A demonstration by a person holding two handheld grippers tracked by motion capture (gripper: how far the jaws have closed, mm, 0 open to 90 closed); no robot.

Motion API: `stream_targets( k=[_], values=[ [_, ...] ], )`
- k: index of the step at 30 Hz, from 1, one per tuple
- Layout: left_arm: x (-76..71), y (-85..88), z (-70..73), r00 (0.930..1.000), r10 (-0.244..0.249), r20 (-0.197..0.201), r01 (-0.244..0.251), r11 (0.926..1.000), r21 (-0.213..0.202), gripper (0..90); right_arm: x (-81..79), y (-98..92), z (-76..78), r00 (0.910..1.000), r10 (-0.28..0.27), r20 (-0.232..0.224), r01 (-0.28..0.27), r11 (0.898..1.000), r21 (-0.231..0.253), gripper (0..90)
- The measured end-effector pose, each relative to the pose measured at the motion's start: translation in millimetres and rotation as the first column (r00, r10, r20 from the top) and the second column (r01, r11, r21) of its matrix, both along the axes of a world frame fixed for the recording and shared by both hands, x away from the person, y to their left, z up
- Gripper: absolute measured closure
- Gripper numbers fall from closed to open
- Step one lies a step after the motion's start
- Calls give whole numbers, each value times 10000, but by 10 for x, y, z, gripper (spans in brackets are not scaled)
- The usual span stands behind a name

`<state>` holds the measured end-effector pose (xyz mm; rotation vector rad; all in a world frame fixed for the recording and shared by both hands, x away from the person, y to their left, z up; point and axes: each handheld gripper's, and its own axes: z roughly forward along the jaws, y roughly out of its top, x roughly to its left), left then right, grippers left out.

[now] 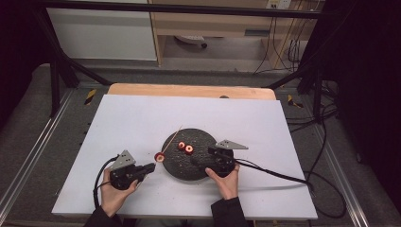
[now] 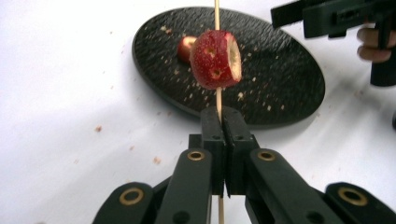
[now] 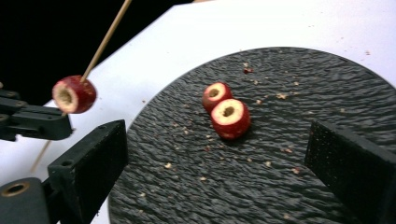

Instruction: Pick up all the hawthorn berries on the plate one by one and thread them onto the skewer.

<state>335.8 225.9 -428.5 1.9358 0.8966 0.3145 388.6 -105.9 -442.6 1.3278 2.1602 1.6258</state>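
The work in hand is threading cored red fruit pieces onto a thin wooden skewer [image 2: 217,18], and 1 piece is already on. The left gripper [image 2: 223,122] has its fingers clenched flat on the lower part of the stick, holding it so that it slants up and away over the near-left edge of the round black textured plate [image 1: 198,165]. The threaded red hollowed fruit ring [image 2: 215,59] sits on the skewer a little above the fingers, clear of the plate and of the white counter [image 1: 132,118].

The right gripper [image 3: 219,158] hovers low over the plate with its fingers spread wide and nothing between them. Ahead of it, 2 more red cored fruit pieces [image 3: 225,112] lie touching each other near the middle of the plate, their pale cut faces and bored holes turned up. Small crumbs are scattered across the plate and the counter.

By my reading, the step now is fetching the 2nd piece. The next move calls for the right fingers to drop around the nearer piece, close on its red sides without crushing it, lift it, and turn its hole into line with the skewer's free tip. The left hand will need to keep the stick steady, since the tip is thin and the hole small.
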Motion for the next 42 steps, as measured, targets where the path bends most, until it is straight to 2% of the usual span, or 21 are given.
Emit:
stream_targets(
  k=[3, 4, 12, 17, 21, 24, 27, 30, 34, 36, 38, 39, 40, 41, 42],
  values=[
    [-14, 70, -20, 9999, 5, -103, -6, 10000, -16, 884, 49, -20, 49, 9999, 107, -77, -111, 9989, -458, 57],
    [-19, 91, -27, 9999, 26, -124, -26, 10000, -28, 884, 49, -20, 49, 9999, 107, -77, -111, 9989, -458, 57],
    [-72, 239, -77, 9997, 81, -221, -79, 9999, 88, 883, 138, -23, 212, 9990, 407, -159, -427, 9865, -1580, 48],
    [-86, 301, -118, 9993, 60, -371, -59, 10000, 38, 883, 209, 34, 325, 9977, 645, -189, -671, 9733, -2194, 52],
    [-89, 337, -119, 9994, 110, -338, -110, 9999, -19, 883, 289, 117, 407, 9957, 880, -276, -922, 9532, -2878, 54],
    [-88, 342, -120, 9993, 121, -346, -120, 9999, 34, 884, 348, 172, 448, 9945, 989, -354, -1050, 9421, -3184, 61],
    [-88, 333, -121, 9993, 122, -356, -121, 9999, 23, 883, 420, 245, 475, 9920, 1156, -500, -1259, 9204, -3701, 71],
    [-84, 331, -127, 9992, 126, -377, -124, 9999, 69, 883, 501, 331, 475, 9868, 1448, -720, -1617, 8888, -4287, 83],
    [-80, 328, -134, 9991, 130, -411, -126, 9999, 109, 883, 608, 440, 455, 9767, 1857, -1075, -2145, 8396, -4990, 126],
    [-78, 324, -137, 9990, 123, -421, -117, 9998, 133, 883, 651, 486, 438, 9674, 2172, -1300, -2531, 8278, -5007, 168],
    [-76, 320, -141, 9990, 106, -443, -99, 9998, 160, 883, 695, 519, 423, 9615, 2347, -1431, -2748, 8080, -5212, 196],
    [-75, 318, -142, 9990, 103, -441, -95, 9998, 195, 883, 716, 535, 417, 9588, 2417, -1494, -2839, 7930, -5391, 211],
    [-74, 313, -145, 9989, 108, -464, -99, 9998, 187, 883, 735, 550, 409, 9555, 2508, -1554, -2946, 7835, -5471, 232],
    [-73, 310, -148, 9988, 101, -471, -92, 9998, 195, 883, 755, 559, 400, 9509, 2644, -1612, -3090, 7772, -5481, 249],
    [-72, 308, -149, 9988, 94, -471, -85, 9998, 202, 883, 775, 565, 391, 9471, 2706, -1724, -3205, 7759, -5433, 262]
  ],
)
